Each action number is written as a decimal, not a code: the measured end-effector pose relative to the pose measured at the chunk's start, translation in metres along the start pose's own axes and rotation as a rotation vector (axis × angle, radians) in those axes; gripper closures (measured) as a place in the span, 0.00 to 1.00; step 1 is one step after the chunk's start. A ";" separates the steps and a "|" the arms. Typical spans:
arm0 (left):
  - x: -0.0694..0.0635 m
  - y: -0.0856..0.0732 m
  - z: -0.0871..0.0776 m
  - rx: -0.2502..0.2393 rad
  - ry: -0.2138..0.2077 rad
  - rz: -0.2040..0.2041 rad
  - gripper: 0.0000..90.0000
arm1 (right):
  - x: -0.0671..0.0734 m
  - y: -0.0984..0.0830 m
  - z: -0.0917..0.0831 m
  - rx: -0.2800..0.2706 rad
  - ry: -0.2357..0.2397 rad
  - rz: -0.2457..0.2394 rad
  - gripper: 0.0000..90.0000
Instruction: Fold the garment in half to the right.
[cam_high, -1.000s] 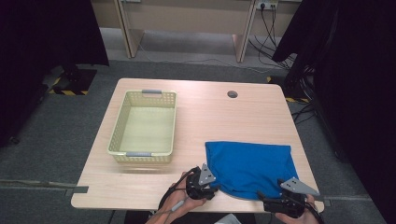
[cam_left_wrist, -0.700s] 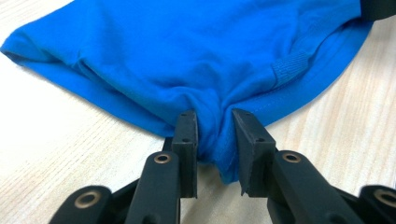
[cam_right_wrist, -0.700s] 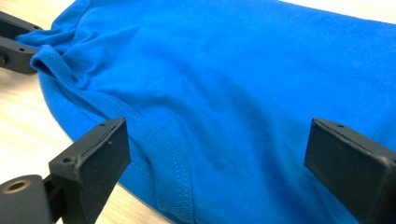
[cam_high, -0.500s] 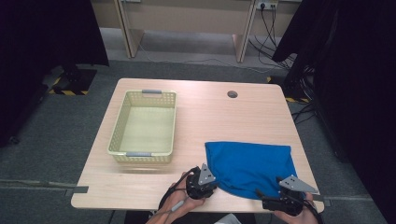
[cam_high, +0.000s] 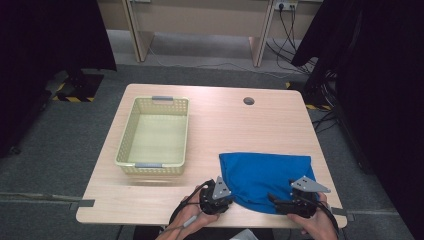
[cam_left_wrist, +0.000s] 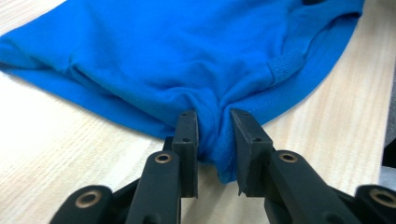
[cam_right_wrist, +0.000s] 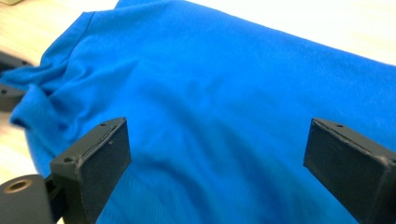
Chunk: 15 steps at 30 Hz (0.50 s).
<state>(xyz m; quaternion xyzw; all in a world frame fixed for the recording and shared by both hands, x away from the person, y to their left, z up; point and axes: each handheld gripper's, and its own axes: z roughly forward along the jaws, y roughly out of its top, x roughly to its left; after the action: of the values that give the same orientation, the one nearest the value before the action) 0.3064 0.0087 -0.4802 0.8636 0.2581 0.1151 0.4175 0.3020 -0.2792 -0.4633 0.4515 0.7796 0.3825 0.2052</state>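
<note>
A blue cloth garment (cam_high: 265, 172) lies flat on the near right of the wooden table (cam_high: 225, 120). My left gripper (cam_high: 230, 196) is at the cloth's near left corner. Its jaws have just been closing and now pinch a bunched fold of the blue cloth (cam_left_wrist: 187, 56) between the pads, so the left gripper (cam_left_wrist: 214, 135) is shut on it. My right gripper (cam_high: 275, 201) sits at the cloth's near right edge. In its own view the right gripper (cam_right_wrist: 224, 149) stands wide open over the blue cloth (cam_right_wrist: 224, 84), with nothing pressed between the pads.
A pale yellow plastic basket (cam_high: 127, 132) with nothing in it stands on the table's left half. A round cable hole (cam_high: 248, 101) is at the back of the table. Dark curtains hang on both sides, and cables lie on the floor behind.
My right gripper has shifted a little to the left and farther in over the cloth's near edge. The left gripper has stayed at the near left corner.
</note>
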 end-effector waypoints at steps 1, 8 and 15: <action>-0.001 0.000 0.000 0.000 0.000 0.000 0.80 | 0.000 0.002 0.001 0.002 0.002 -0.005 0.08; -0.005 -0.002 -0.002 -0.001 0.000 0.009 0.81 | -0.002 0.018 0.014 0.009 0.024 -0.007 0.08; -0.005 -0.002 -0.002 -0.001 -0.003 0.006 0.81 | 0.004 0.039 0.026 0.007 0.042 -0.033 0.08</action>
<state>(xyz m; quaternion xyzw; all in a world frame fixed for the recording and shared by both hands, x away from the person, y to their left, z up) 0.3006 0.0085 -0.4803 0.8644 0.2548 0.1150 0.4179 0.3391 -0.2535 -0.4485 0.4309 0.7925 0.3858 0.1935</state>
